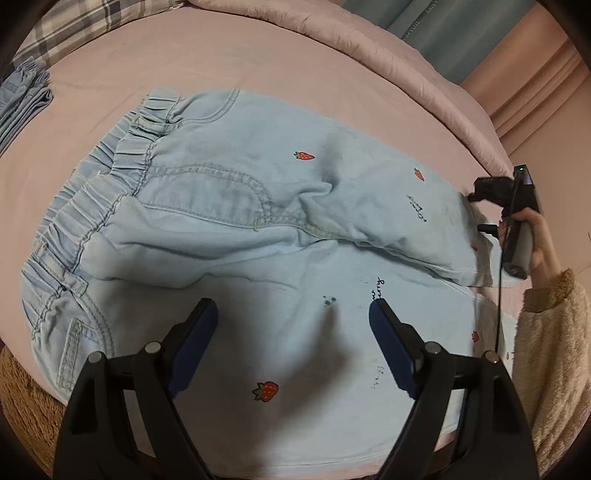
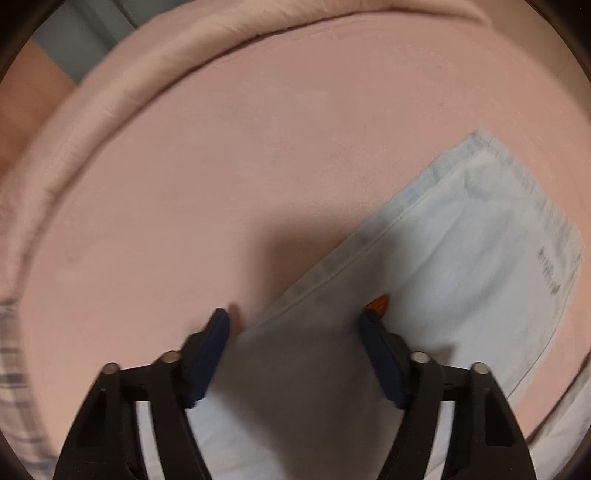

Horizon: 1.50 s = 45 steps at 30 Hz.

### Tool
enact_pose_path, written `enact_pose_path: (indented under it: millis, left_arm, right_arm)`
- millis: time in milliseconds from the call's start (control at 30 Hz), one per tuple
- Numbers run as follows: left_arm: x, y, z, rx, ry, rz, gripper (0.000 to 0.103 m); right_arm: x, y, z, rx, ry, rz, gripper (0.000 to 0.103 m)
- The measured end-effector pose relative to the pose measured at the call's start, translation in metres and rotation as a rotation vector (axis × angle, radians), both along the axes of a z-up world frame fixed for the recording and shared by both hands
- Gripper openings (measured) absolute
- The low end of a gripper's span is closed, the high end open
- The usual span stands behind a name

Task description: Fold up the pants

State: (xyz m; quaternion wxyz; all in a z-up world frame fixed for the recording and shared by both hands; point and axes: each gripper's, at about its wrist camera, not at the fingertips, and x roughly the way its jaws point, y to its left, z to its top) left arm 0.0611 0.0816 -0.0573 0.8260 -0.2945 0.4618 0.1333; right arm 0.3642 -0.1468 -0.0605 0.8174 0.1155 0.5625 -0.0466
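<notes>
On the pink bedsheet [image 1: 221, 66] lie the light blue denim pants with strawberry prints [image 1: 229, 206], spread flat, elastic waistband to the left in the left wrist view. Above them the left gripper [image 1: 293, 314] hovers with jaws wide, nothing between. Over a pant leg's edge, the right gripper [image 2: 295, 321] likewise stands open and empty, its view blurred.

pants [image 1: 236, 236] were light blue denim with red strawberry prints and black script; bed sheet [image 1: 229, 55] pink; pillow [image 1: 74, 26] grey plaid; sleeve [image 1: 554, 332] beige fleece; gripper pads [image 1: 195, 343] navy.
</notes>
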Motion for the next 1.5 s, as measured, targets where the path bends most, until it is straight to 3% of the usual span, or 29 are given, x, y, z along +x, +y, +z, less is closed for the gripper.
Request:
enact_pose_path:
  millis: [100, 167, 233, 333, 500, 600, 667, 700, 733, 900, 967, 1067, 1200, 1300, 1367, 1500]
  left_arm:
    - [-0.002, 0.003, 0.0, -0.004, 0.0, 0.007, 0.084]
    - [-0.001, 0.004, 0.002, -0.016, -0.006, 0.01, 0.084]
    - [-0.003, 0.006, 0.008, -0.026, -0.026, 0.011, 0.084]
    - [-0.002, 0.006, 0.016, -0.023, -0.057, 0.021, 0.084]
    - [0.011, 0.007, 0.035, -0.07, -0.146, 0.039, 0.084]
    - [0.036, 0.004, 0.04, -0.091, -0.183, 0.033, 0.083]
    - [0.061, 0.002, 0.035, -0.106, -0.176, 0.024, 0.075]
    - [0.07, 0.004, 0.033, -0.117, -0.168, 0.02, 0.073]
    - [0.087, 0.004, 0.026, -0.133, -0.148, 0.019, 0.067]
    - [0.141, 0.011, -0.008, -0.189, -0.054, 0.049, 0.063]
    - [0.155, 0.015, -0.013, -0.197, -0.039, 0.066, 0.038]
    - [0.162, 0.017, -0.019, -0.165, -0.013, 0.08, 0.008]
    - [0.138, 0.015, -0.009, -0.148, -0.063, 0.069, 0.002]
    - [0.108, 0.008, 0.019, -0.119, -0.152, 0.029, 0.002]
    - [0.075, -0.001, 0.046, -0.108, -0.229, -0.014, 0.002]
    - [0.003, -0.02, 0.069, -0.12, -0.315, -0.078, 0.003]
  right_arm:
    - [-0.005, 0.005, 0.0, -0.068, -0.032, -0.012, 0.05]
    - [-0.009, -0.003, 0.003, -0.079, -0.071, -0.015, 0.011]
    - [-0.015, -0.014, 0.004, -0.017, -0.069, -0.001, 0.005]
    - [-0.044, -0.04, 0.025, 0.123, -0.136, 0.033, 0.005]
    - [-0.142, -0.089, 0.067, 0.353, -0.33, 0.082, 0.005]
    - [-0.208, -0.105, 0.059, 0.399, -0.385, 0.093, 0.005]
    - [-0.24, -0.115, 0.039, 0.408, -0.367, 0.085, 0.005]
    - [-0.209, -0.108, 0.031, 0.402, -0.352, 0.075, 0.005]
    - [-0.217, -0.108, 0.02, 0.376, -0.33, 0.077, 0.005]
    - [-0.202, -0.106, 0.014, 0.357, -0.273, 0.081, 0.005]
    - [-0.202, -0.11, 0.011, 0.37, -0.264, 0.077, 0.005]
    - [-0.215, -0.112, 0.017, 0.385, -0.264, 0.078, 0.005]
    - [-0.229, -0.118, 0.015, 0.381, -0.262, 0.08, 0.005]
    - [-0.239, -0.123, 0.019, 0.355, -0.284, 0.082, 0.005]
    - [-0.244, -0.127, 0.033, 0.37, -0.315, 0.081, 0.005]
    - [-0.265, -0.14, 0.056, 0.371, -0.386, 0.094, 0.005]
